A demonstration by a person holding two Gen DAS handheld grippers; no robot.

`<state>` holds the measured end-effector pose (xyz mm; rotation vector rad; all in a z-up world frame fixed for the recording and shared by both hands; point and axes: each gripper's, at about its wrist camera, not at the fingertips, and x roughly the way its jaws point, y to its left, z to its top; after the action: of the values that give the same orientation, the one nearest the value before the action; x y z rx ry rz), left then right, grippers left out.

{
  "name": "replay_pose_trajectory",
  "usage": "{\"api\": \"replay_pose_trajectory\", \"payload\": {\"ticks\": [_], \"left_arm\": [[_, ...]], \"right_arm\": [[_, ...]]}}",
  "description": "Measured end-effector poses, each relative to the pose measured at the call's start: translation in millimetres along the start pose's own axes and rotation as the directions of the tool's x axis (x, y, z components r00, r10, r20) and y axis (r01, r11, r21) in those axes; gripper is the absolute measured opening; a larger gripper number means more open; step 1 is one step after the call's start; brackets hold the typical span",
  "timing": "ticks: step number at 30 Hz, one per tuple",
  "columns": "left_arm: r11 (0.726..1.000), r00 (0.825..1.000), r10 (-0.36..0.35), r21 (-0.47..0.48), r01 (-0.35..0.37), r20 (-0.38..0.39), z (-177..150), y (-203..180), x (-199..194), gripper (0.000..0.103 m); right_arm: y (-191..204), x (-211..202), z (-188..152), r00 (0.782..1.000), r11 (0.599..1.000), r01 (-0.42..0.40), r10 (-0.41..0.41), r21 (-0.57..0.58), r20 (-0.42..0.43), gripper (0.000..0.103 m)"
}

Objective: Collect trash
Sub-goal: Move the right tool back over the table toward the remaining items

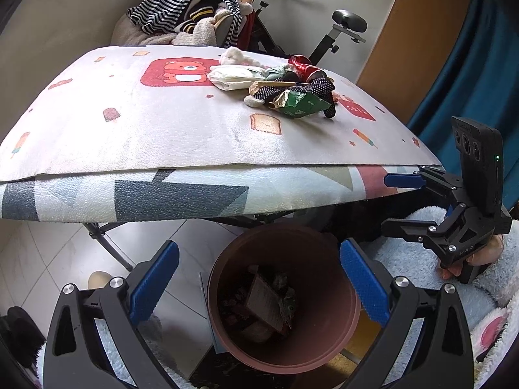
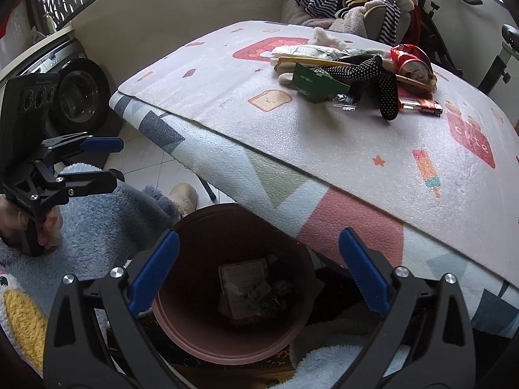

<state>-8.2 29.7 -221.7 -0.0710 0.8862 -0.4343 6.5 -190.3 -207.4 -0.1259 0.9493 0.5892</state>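
Far on the tabletop (image 1: 136, 123) lay trash (image 1: 288, 87); both tongs (image 1: 256, 278) (image 2: 256, 278) hung released over the near bin (image 1: 331, 350).

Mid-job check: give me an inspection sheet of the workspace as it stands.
Surface: table under a printed mat.
Job's things: pink bin on the floor below the table edge, trash already inside; green carton, crushed red can, white wrapper piled on the mat.
Clutter: dotted sock in the pile.
Grippers: left gripper open, empty; right gripper open, empty; both above the bin.
Cables: nothing seen.
Surroundings: clothes heap, exercise bike, washing machine.
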Motion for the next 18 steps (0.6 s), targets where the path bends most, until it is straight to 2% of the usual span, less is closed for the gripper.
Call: {"api": "replay_pose_trajectory", "payload": {"ticks": [18], "left_arm": [[0.995,0.997,0.069,-0.077,-0.066,0.037,2,15,-9,0.097]], "right_arm": [[-5,-6,1,0.997,0.998,0.059,-0.061,0.03,0.051,0.097]]}}
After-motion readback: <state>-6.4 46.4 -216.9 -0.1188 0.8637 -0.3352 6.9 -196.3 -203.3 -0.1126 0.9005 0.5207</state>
